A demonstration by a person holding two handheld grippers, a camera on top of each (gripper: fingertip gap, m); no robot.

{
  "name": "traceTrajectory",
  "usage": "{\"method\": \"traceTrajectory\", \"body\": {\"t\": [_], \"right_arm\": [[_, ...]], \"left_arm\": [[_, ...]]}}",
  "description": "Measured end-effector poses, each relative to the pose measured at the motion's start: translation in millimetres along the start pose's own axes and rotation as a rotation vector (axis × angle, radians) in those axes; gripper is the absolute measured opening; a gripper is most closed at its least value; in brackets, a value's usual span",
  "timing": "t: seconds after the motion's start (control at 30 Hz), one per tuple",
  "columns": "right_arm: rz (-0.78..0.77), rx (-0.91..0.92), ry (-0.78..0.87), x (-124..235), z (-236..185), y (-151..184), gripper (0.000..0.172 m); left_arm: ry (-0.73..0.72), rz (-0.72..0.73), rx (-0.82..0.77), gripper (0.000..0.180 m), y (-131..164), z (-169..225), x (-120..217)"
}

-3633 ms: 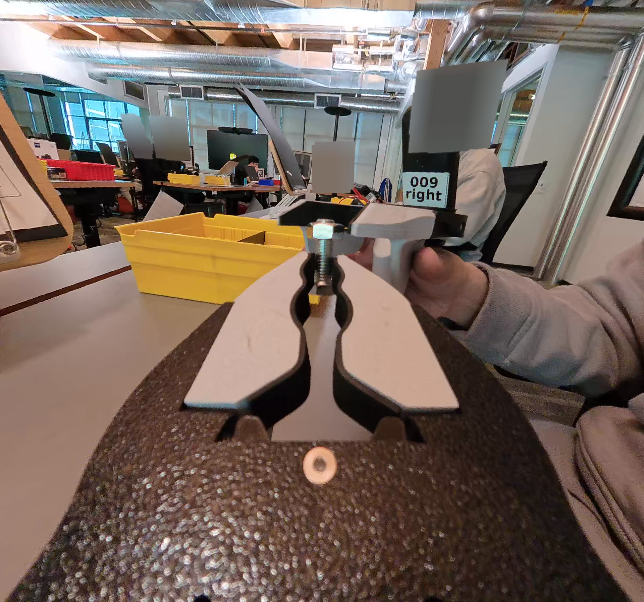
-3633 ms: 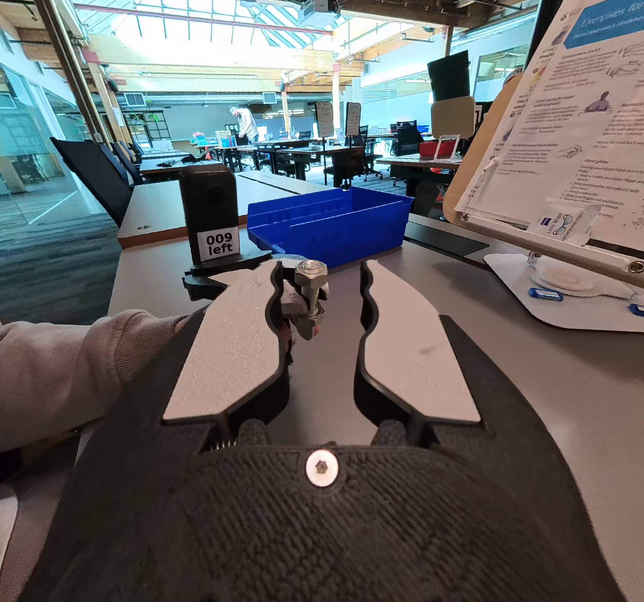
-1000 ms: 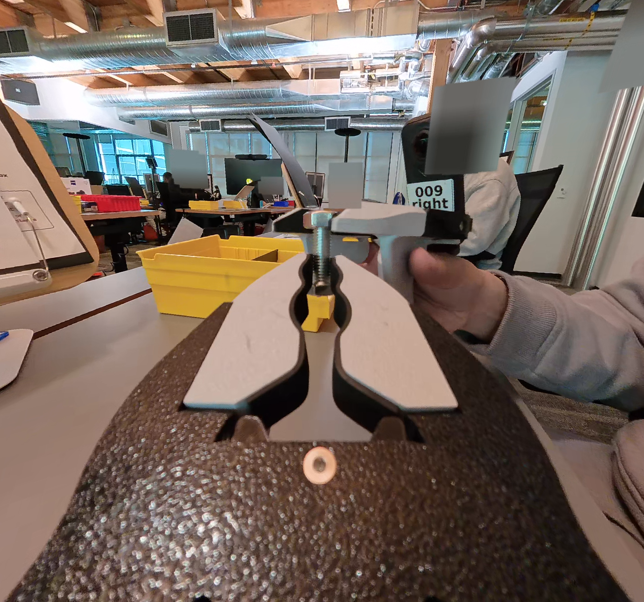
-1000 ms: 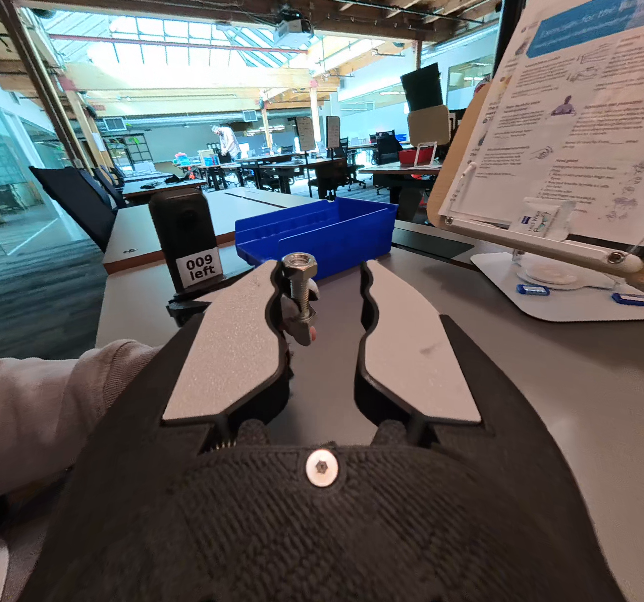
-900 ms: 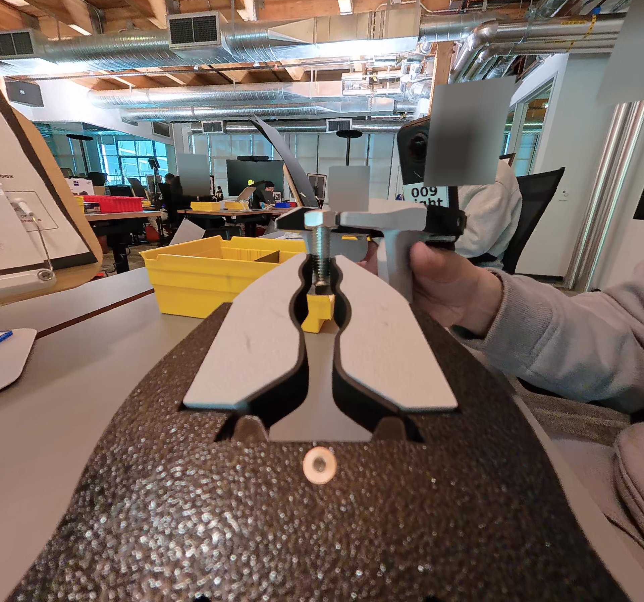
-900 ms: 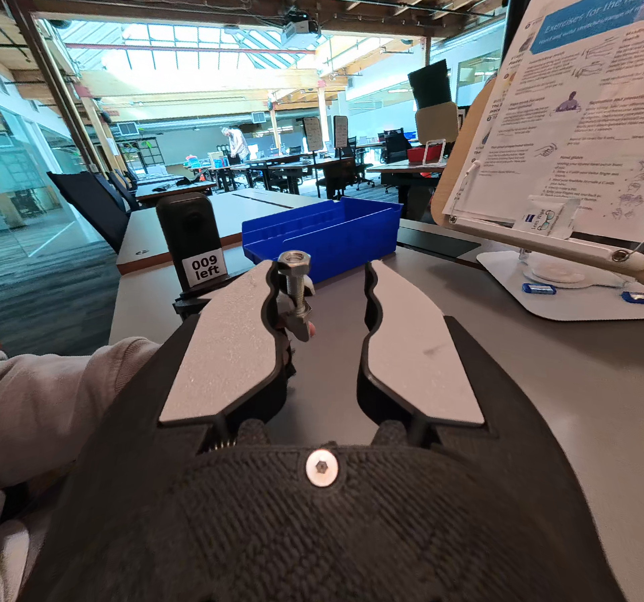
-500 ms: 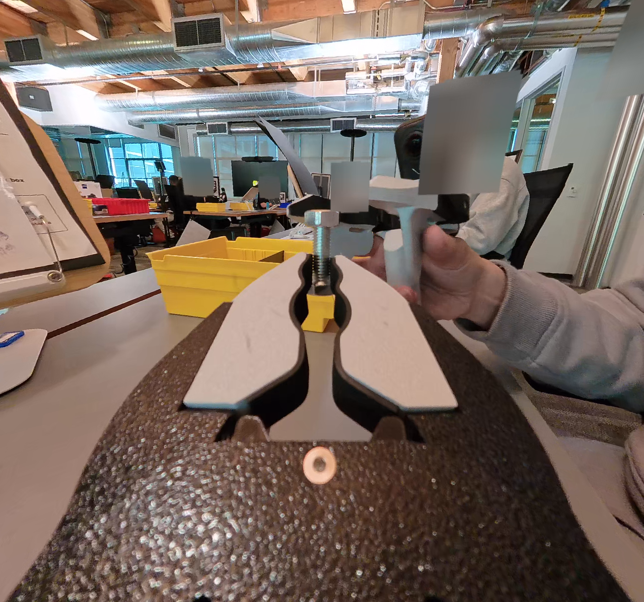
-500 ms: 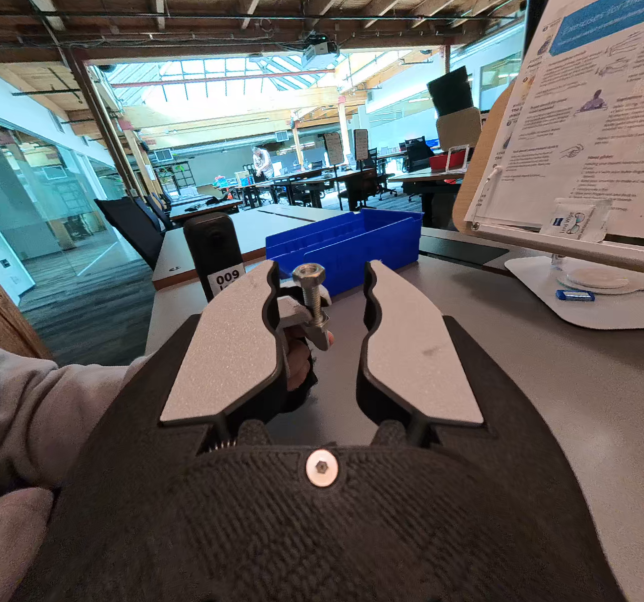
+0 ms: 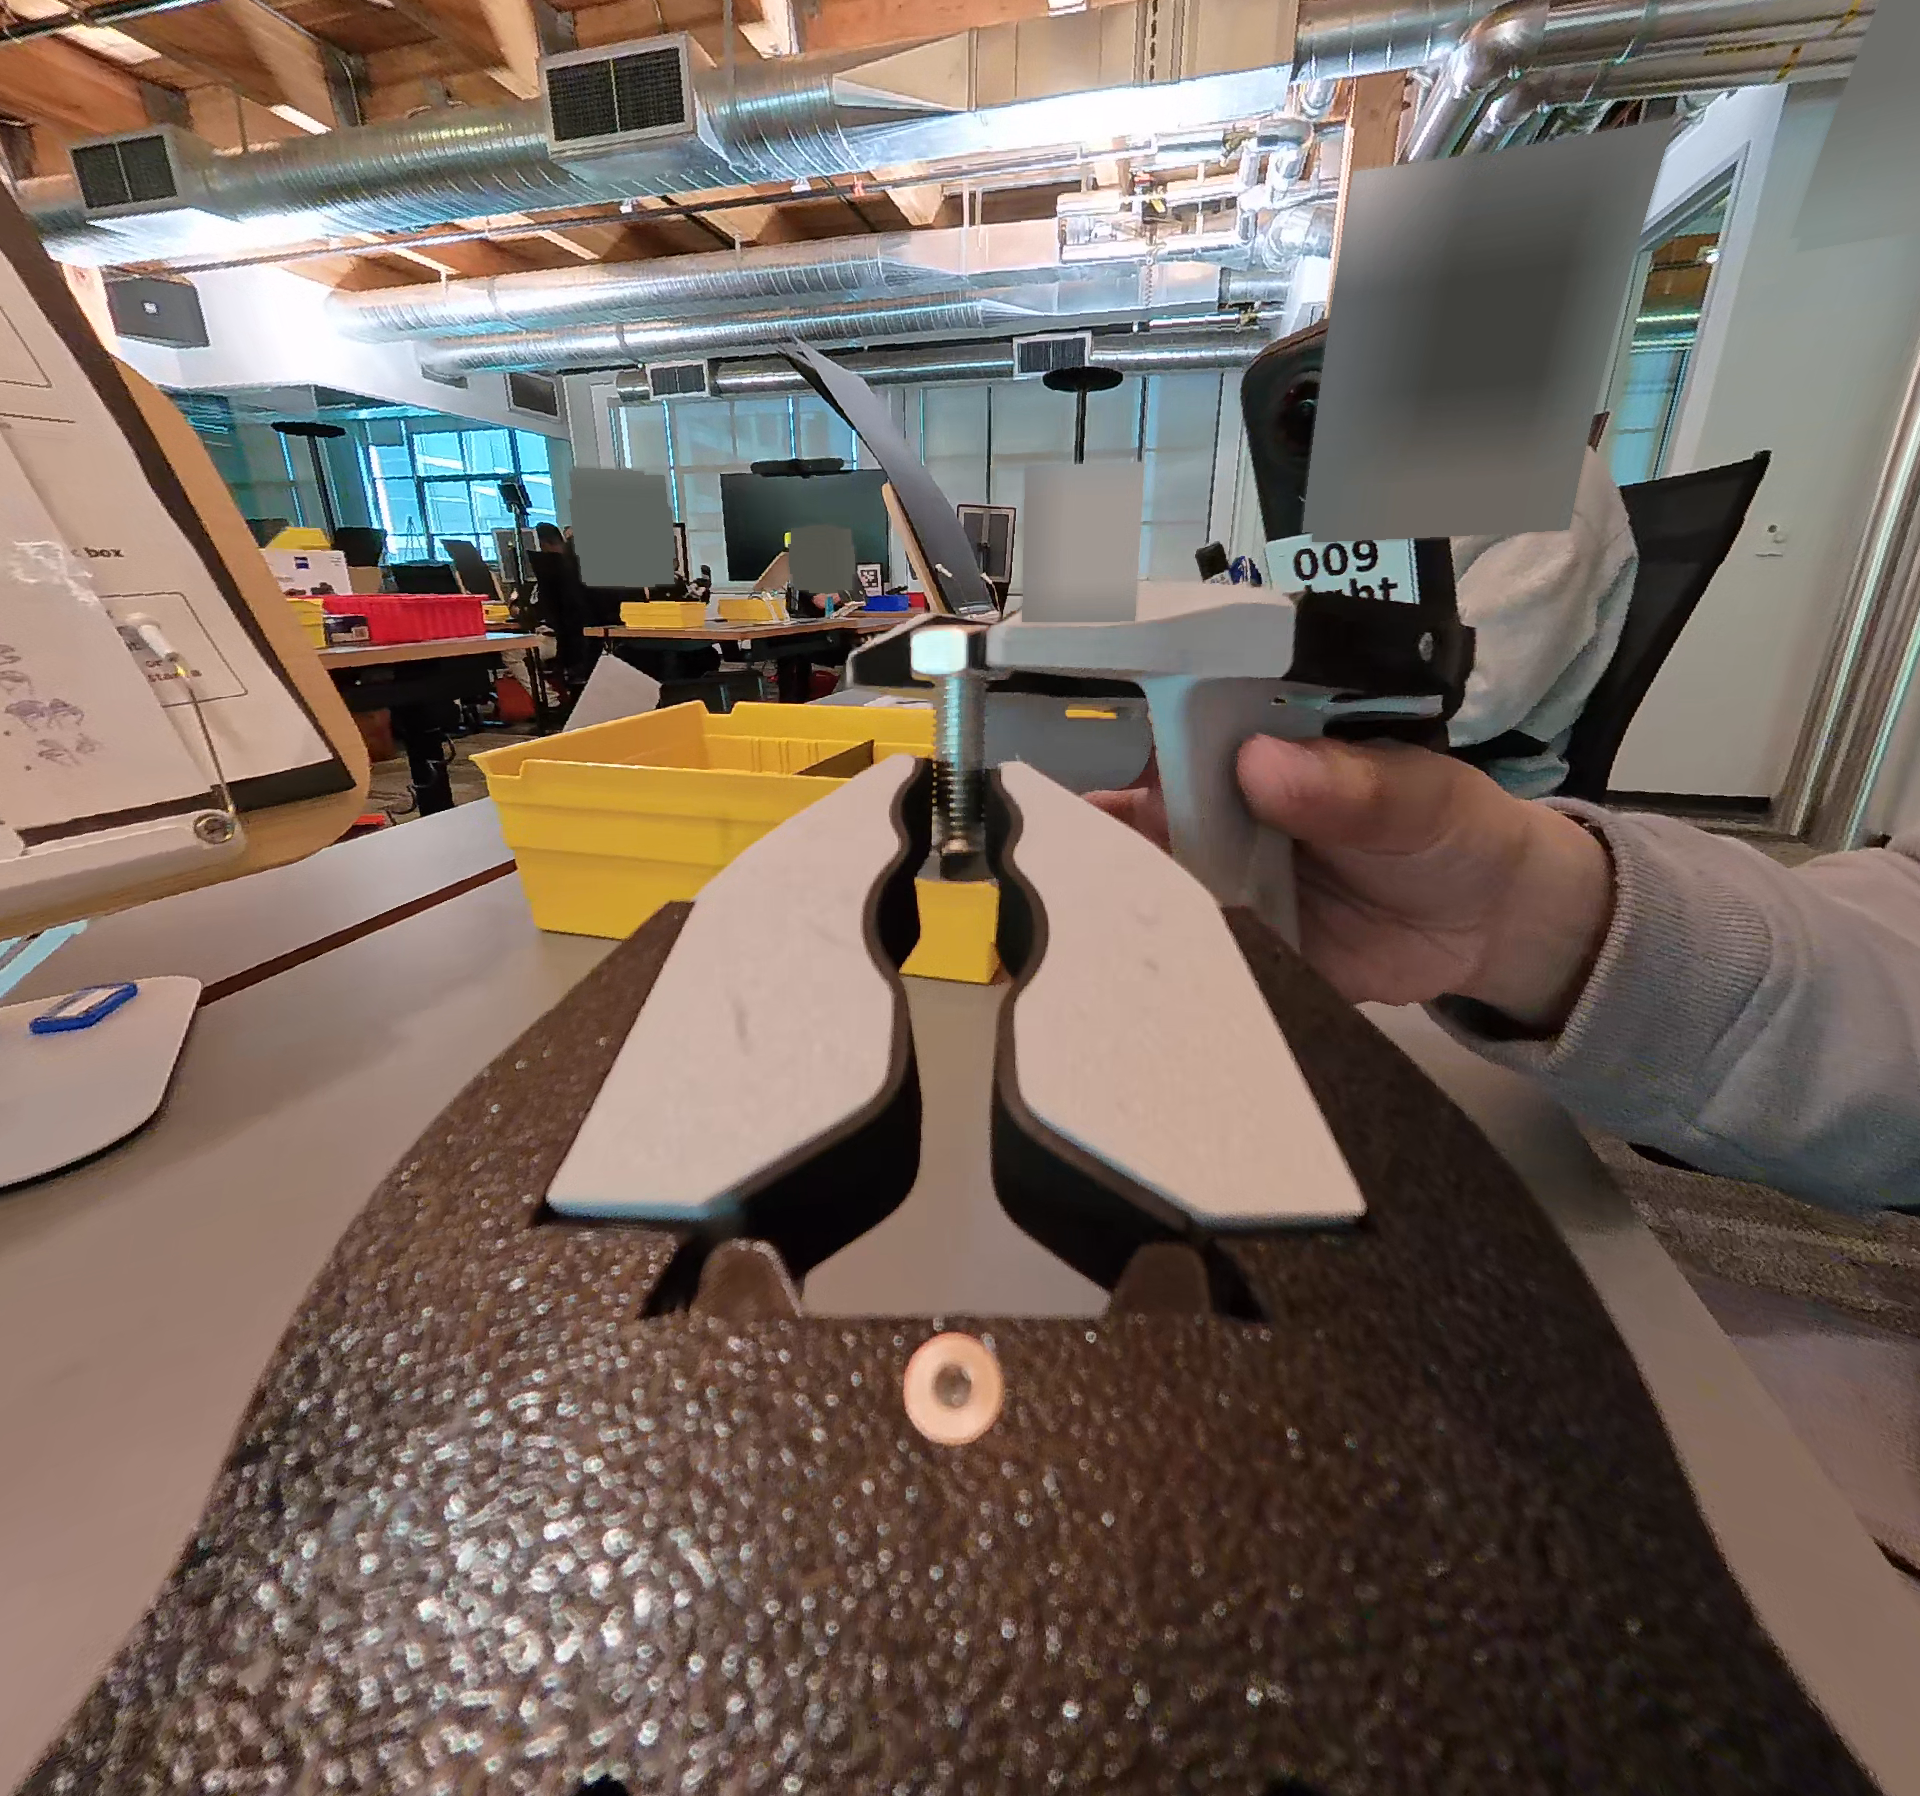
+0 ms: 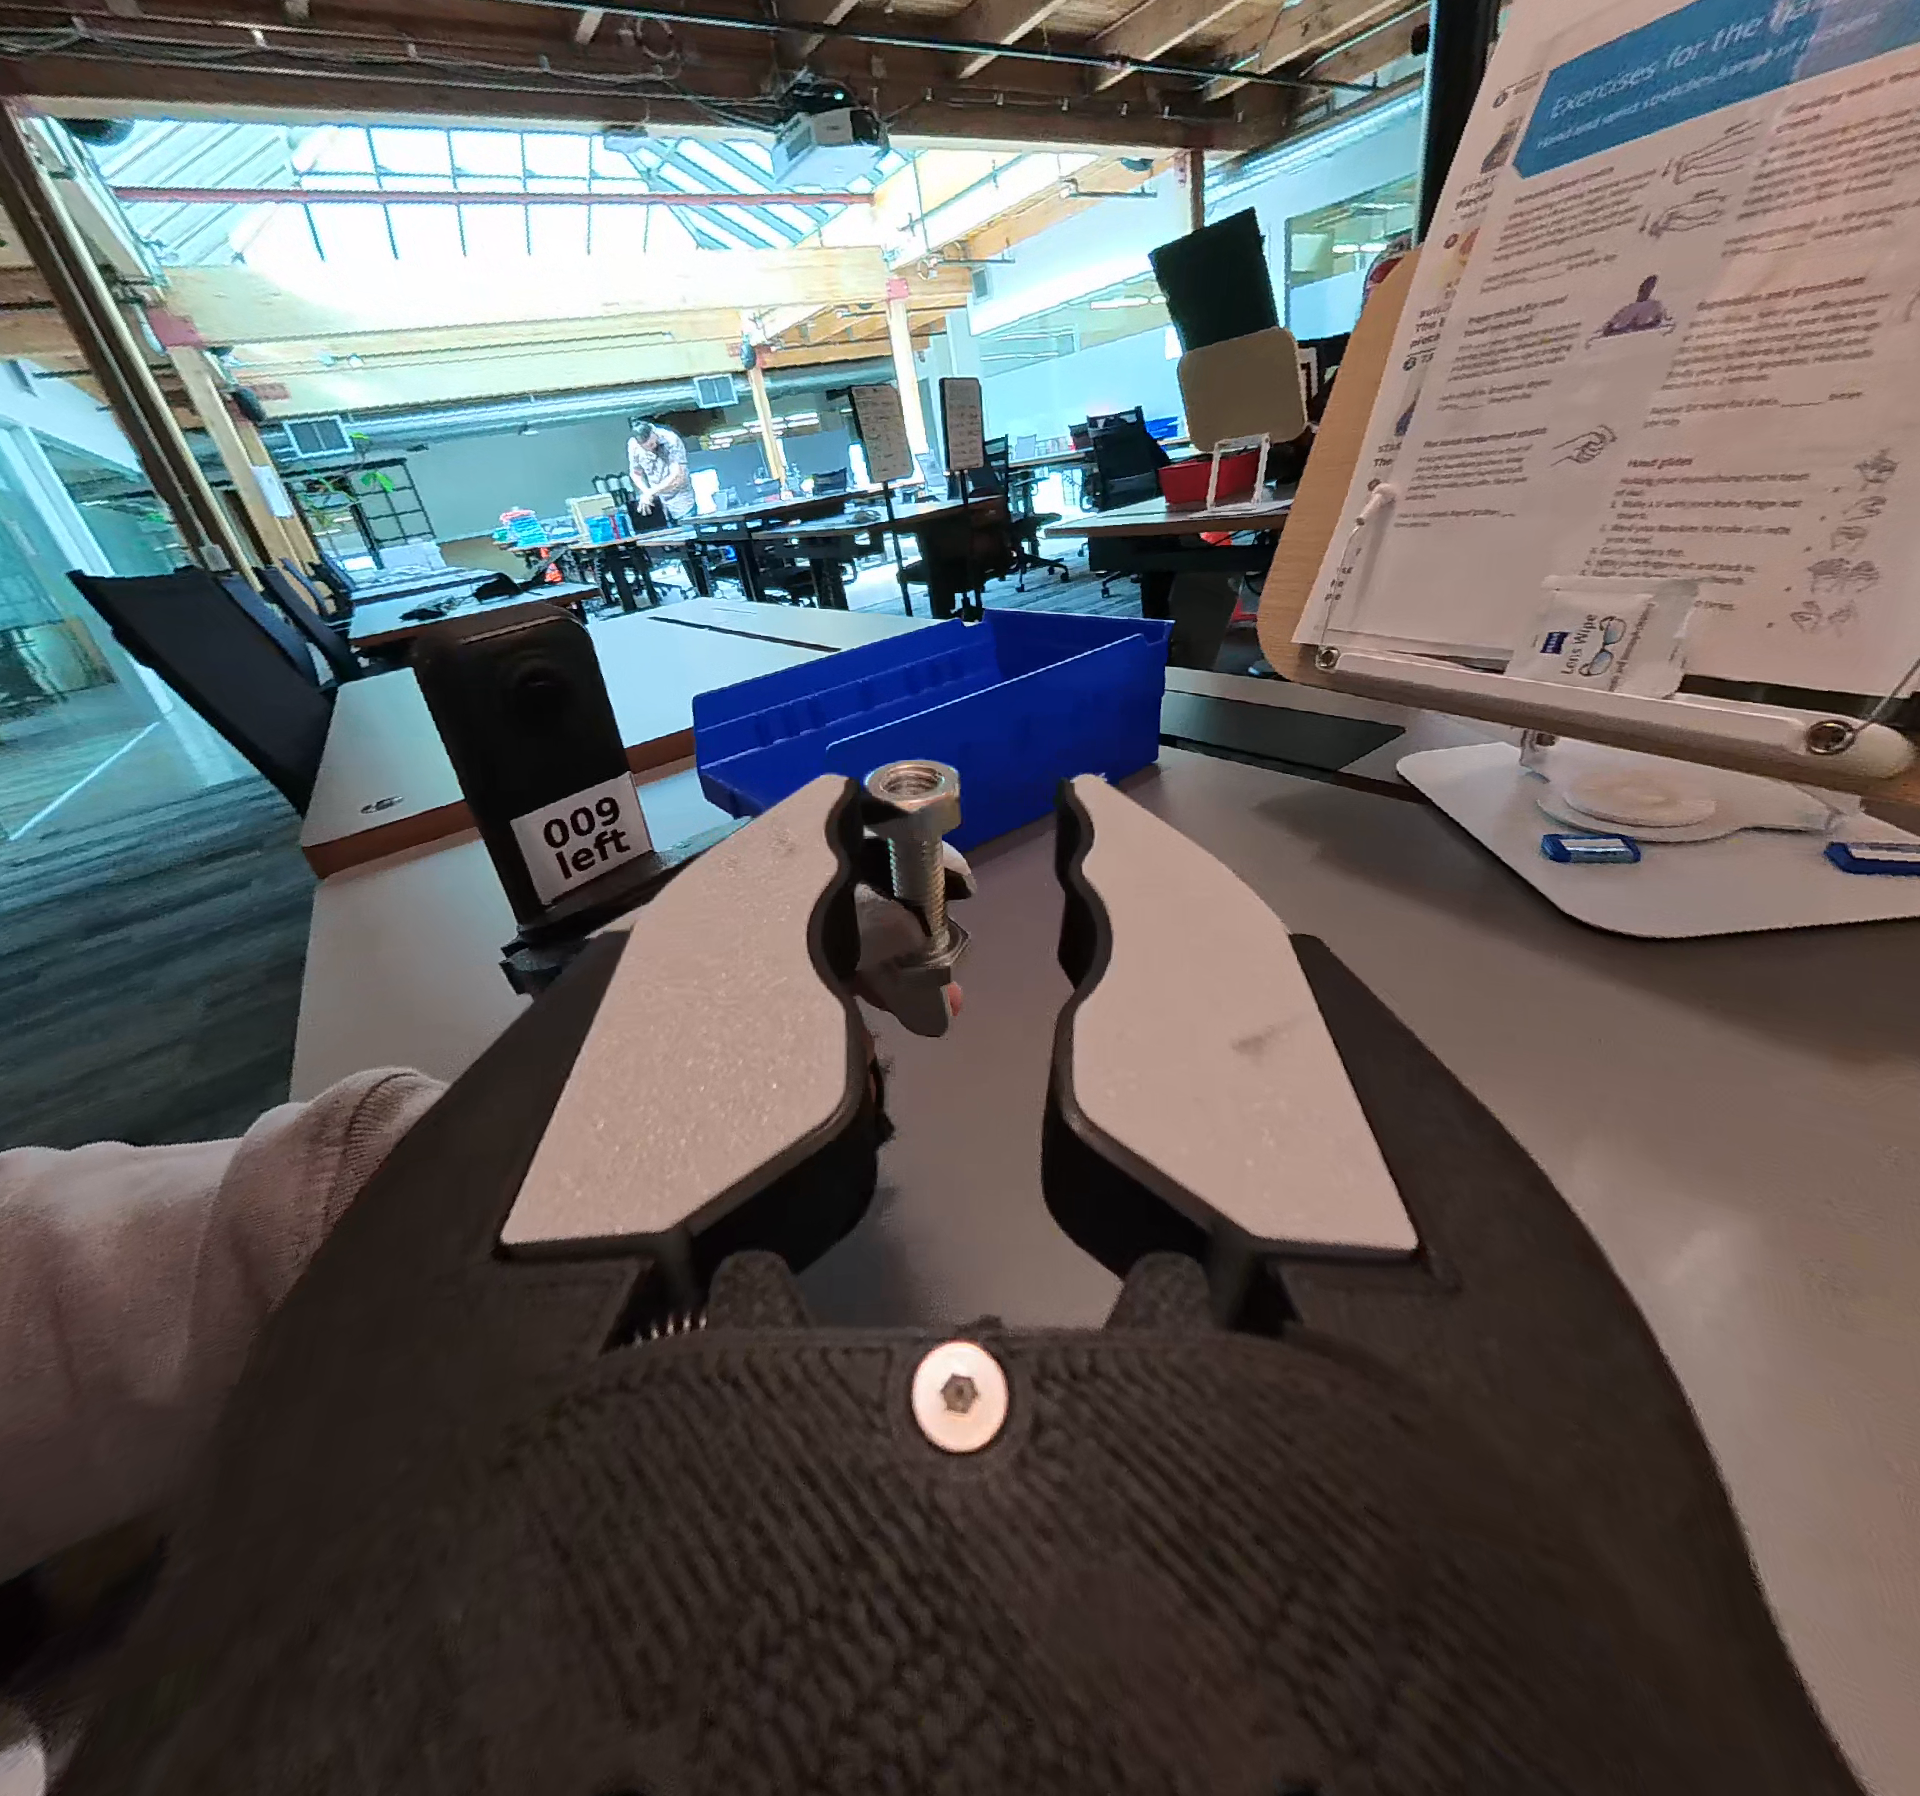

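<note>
My left gripper (image 9: 956,780) is shut on the threaded shank of a silver bolt (image 9: 961,738) and holds it upright above the grey table (image 9: 312,1071). A silver hex nut (image 10: 912,790) sits on the bolt's top end. My right gripper (image 10: 956,811) is open, with its fingers either side of the nut. Its left finger (image 10: 790,863) is close against the nut and its right finger (image 10: 1122,863) stands clear. In the left wrist view the right gripper (image 9: 930,655) reaches in from the right at the nut's height, held by a hand (image 9: 1403,863).
A yellow bin (image 9: 644,811) stands on the table behind the bolt in the left wrist view. A blue bin (image 10: 935,707) stands behind it in the right wrist view. A tilted document stand (image 10: 1662,396) on a white base (image 10: 1662,863) is at the right. The grippers are tip to tip, or close to it.
My right gripper's jaws have narrowed around the nut, and its left finger has come up against it. The left gripper has kept the bolt throughout, now more upright.
</note>
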State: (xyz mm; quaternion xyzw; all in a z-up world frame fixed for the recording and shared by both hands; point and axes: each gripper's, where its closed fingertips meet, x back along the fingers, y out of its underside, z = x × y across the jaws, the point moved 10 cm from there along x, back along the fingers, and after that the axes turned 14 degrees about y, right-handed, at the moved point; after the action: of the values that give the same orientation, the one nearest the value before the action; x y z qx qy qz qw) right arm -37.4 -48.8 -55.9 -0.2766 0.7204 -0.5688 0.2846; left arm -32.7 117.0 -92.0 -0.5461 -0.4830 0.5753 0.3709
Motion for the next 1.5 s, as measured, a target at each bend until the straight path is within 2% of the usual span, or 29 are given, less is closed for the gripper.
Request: {"method": "traceTrajectory", "body": {"t": [0.27, 0.37, 0.47, 0.63, 0.7, 0.77, 0.9, 1.03, 1.13, 1.4, 1.5], "right_arm": [[0.004, -0.008, -0.042, 10, 20, -13, 0.037], [0.023, -0.049, -0.089, 9, 16, -13, 0.037], [-0.003, -0.012, -0.092, 4, 5, -7, 0.037], [-0.005, 0.032, -0.066, 1, -7, -2, 0.027], [-0.005, 0.053, -0.033, 1, -6, -1, 0.017], [-0.004, 0.081, -0.037, 2, -6, -2, 0.017], [-0.009, 0.159, -0.156, 4, 0, -6, 0.017], [-0.016, 0.121, -0.371, 12, 12, -9, 0.017], [-0.016, 0.117, -0.46, 16, 16, -11, 0.017], [-0.031, 0.094, -0.422, 16, 20, -8, 0.019], [-0.027, 0.099, -0.329, 16, 27, -10, 0.026]], "left_arm": [[-0.011, 0.046, 0.024, 0.008, -2, -4, 6], [-0.001, 0.039, 0.023, 0.008, -1, -2, 4], [0.002, 0.022, 0.012, 0.008, 0, -1, 2], [0.001, 0.011, 0.004, 0.009, 0, -1, 2], [0.001, 0.008, 0.004, 0.009, 0, -1, 2], [0.006, 0.006, 0.004, 0.008, 0, -1, 1], [0.063, 0.009, 0.009, 0.008, -1, 1, 0], [0.22, 0.035, 0.064, 0.008, -1, 4, -5], [0.305, 0.052, 0.104, 0.008, 0, 6, -8], [0.268, 0.028, 0.096, 0.009, 1, 5, -7], [0.248, 0.043, 0.098, 0.008, 1, 2, -4]]}}
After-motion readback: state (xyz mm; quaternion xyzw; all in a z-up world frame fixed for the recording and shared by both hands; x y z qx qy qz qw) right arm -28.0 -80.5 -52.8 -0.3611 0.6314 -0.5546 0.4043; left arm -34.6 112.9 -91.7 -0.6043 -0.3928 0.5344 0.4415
